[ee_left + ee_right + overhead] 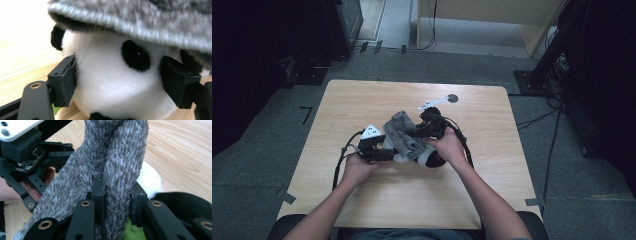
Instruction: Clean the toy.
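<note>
A plush panda (110, 82) with a white head and black eye patch lies at the middle of the wooden table (377, 95). My left gripper (120, 82) is shut on the panda's head, one pad (65, 80) pressed into each side. A grey fuzzy hat (112, 162) hangs over the panda's head (431, 158). My right gripper (116, 202) is shut on a fold of that hat (401, 131), holding it above the panda. In the high view the left gripper (384, 147) sits left of the toy and the right gripper (422, 131) just above it.
A small white tool with a round dark end (438, 102) lies on the table behind the grippers. Cables (339, 165) trail from both grippers. Dark equipment and stands (557, 55) surround the table on the floor.
</note>
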`<state>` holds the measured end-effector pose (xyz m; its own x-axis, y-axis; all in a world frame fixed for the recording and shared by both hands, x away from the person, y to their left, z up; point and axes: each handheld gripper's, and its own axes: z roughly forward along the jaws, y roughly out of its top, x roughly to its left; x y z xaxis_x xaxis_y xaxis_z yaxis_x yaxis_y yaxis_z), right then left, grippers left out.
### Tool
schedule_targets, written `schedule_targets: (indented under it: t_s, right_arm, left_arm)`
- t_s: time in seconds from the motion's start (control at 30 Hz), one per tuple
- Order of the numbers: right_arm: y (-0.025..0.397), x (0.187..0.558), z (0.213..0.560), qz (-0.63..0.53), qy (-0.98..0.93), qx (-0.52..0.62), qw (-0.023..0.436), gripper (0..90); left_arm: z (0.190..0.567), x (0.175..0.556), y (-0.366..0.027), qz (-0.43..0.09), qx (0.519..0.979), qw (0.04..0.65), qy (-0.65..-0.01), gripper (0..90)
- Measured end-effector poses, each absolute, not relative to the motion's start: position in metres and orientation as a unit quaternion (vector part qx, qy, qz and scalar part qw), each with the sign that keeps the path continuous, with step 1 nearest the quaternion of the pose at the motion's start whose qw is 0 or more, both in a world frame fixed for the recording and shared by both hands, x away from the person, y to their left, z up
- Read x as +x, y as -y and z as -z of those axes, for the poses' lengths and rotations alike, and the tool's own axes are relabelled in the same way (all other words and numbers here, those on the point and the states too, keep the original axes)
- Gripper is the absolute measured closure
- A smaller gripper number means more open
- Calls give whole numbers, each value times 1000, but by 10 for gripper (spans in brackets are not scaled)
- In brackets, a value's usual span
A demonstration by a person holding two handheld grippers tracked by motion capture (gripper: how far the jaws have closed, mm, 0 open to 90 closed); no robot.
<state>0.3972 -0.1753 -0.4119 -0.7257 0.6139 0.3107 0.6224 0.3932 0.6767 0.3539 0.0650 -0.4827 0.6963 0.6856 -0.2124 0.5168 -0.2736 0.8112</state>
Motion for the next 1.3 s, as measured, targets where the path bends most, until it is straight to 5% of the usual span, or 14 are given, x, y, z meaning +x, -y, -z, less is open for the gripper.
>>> schedule_targets:
  t_s: [1.3]
  right_arm:
    - [262,392,383,407,791,-448,-88,762]
  left_arm:
    - [480,358,-64,-79,794,461,-388,245]
